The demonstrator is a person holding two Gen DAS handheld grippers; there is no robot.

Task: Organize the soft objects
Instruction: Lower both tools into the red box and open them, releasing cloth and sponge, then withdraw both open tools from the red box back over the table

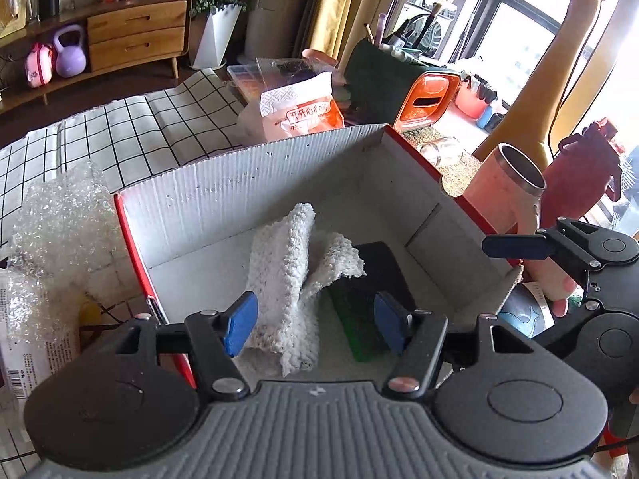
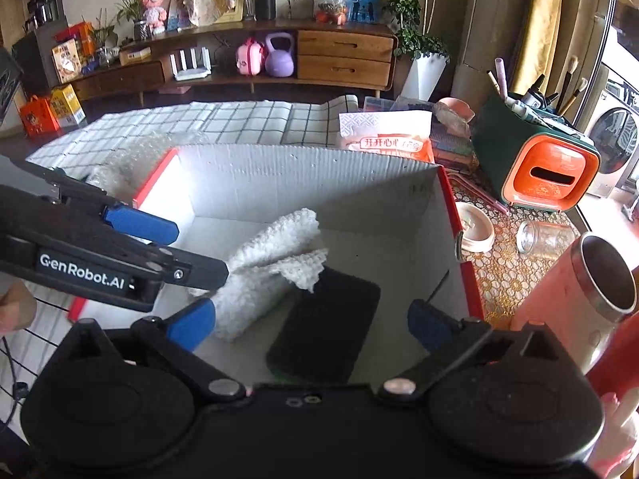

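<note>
With both the left tool (image 1: 315, 321) and right tool (image 2: 311, 319) spread and empty above the box (image 2: 303, 175), flatten the towel (image 2: 263, 271) just ahead, beside the sponge (image 2: 323, 319).

Both wrist views are aimed downward, close above the open box (image 1: 279, 183) (image 2: 303, 175); its interior is shared at frame centre.

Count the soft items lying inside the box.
2: a white towel crumpled at the middle of the box, and a dark sponge beside it, partly under its corner. More may hide beneath the towel.
</note>
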